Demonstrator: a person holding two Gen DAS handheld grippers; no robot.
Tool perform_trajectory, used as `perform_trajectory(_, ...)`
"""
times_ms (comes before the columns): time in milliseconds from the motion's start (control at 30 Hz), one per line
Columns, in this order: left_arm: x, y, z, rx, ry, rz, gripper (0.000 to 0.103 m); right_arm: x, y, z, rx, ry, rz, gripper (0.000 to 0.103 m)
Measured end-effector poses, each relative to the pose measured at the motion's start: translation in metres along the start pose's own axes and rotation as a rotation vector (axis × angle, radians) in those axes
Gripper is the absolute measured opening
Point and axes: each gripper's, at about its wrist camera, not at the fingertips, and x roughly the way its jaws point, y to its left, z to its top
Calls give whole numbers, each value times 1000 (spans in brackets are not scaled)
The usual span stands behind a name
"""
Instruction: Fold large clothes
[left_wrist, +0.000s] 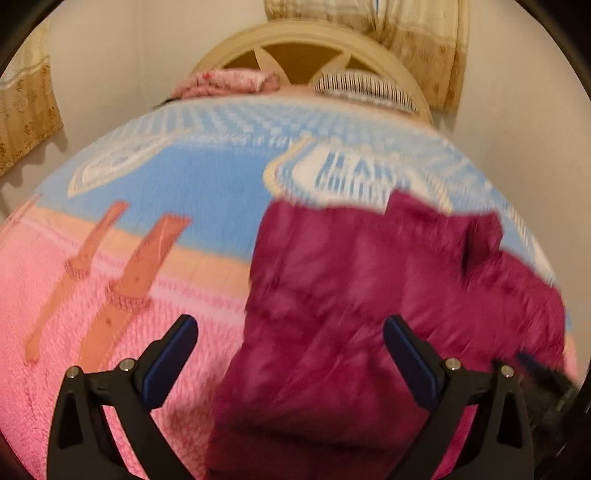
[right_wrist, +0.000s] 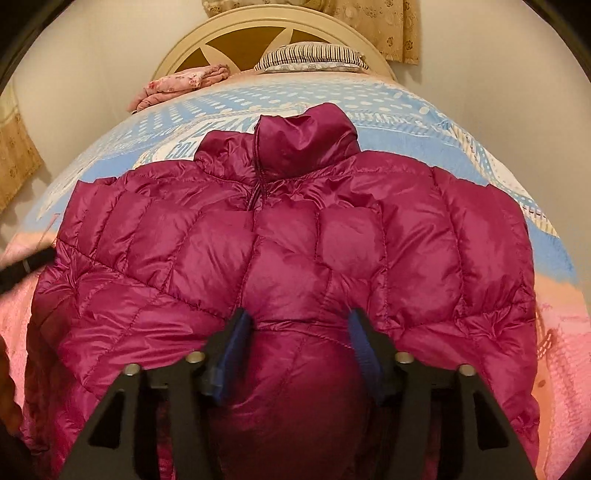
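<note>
jacket (right_wrist: 295, 236) | collar seen right wrist only | left view blurred

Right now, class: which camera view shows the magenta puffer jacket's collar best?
The right wrist view: the magenta puffer jacket lies sharp and spread on the bed, its collar standing at the far end. The left wrist view shows only blurred magenta fabric; no collar can be made out.

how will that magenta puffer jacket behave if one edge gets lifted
The shiny magenta quilted puffer jacket probably flops and drapes: it lies soft and creased on the bed. Its puffy quilted panels suggest it is light for its bulk. The glossy shell looks slippery, so a shallow pinch may slide off.
</note>
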Motion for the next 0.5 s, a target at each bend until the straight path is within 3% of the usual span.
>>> perform_trajectory(67,3,-7,10,-2,-28,7,103,-10,-8,5,53,-2,35,61)
perform_trajectory(167,27,-7,8,-62,15,6,103,-37,-31,26,186,-68,167,62)
perform_trajectory(267,50,-3,-11,-149,60,-39,103,-43,-45,68,263,-72,216,76)
perform_trajectory(333,57,-6,-25,-138,39,-8,103,-30,-46,101,288,-40,223,76)
perform_trajectory(500,55,-8,-31,-147,20,-23,103,39,-51,172,353,108,161,76)
